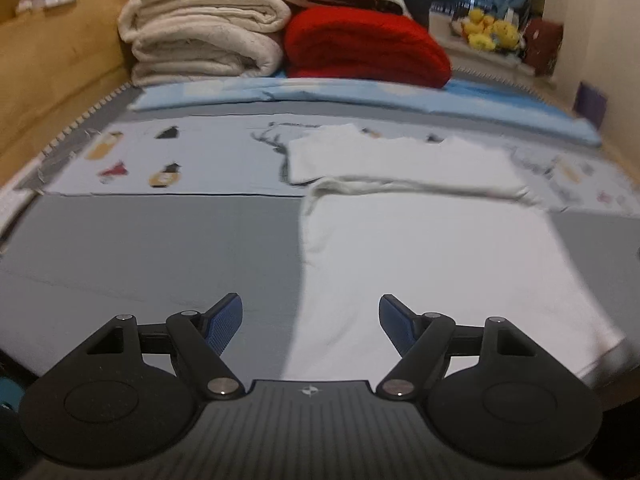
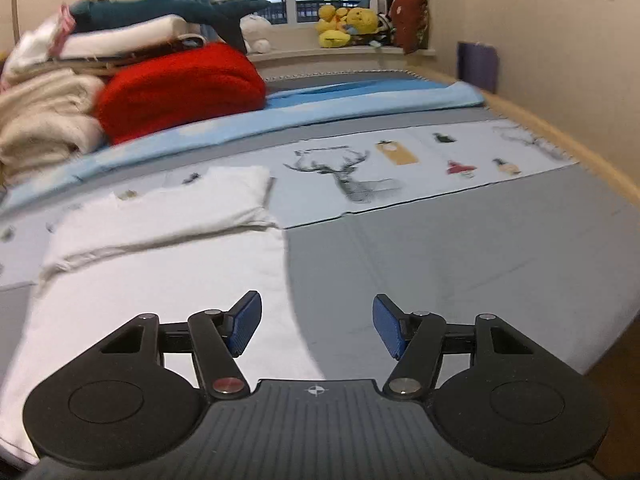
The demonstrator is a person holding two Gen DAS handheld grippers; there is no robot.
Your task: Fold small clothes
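The white garment (image 1: 420, 256) lies flat on the grey bed cover (image 1: 160, 248), its far end already turned over into a band (image 1: 400, 160) that rests on the printed cloth (image 1: 180, 156). Seen from the left wrist, it fills the field from 12 to 3 o'clock; seen from the right wrist, the same garment (image 2: 168, 280) runs from 9 to 12 o'clock.

The left tongs (image 1: 311, 324) stand wide apart and hold nothing; they straddle the garment's left edge, the right pad over cloth, the left pad over bare cover. The right tongs (image 2: 317, 322) are equally spread and empty, astride the right edge.

The step in hand is probably pinching the near corners to fold the body up toward the band. To do it well, each set of tongs should bite only the garment, not the cover beneath, at matching points on both edges, then lift and carry evenly so the fold lands square.

Further out, at 11 o'clock in the left view, a stack of cream blankets (image 1: 204, 44) sits beside a red blanket (image 1: 364, 48), with a blue sheet (image 1: 360, 98) in front. Yellow plush toys (image 2: 348, 24) line the windowsill. All stand well apart from the garment; nothing blocks the fold, though the loose printed cloth could drag.
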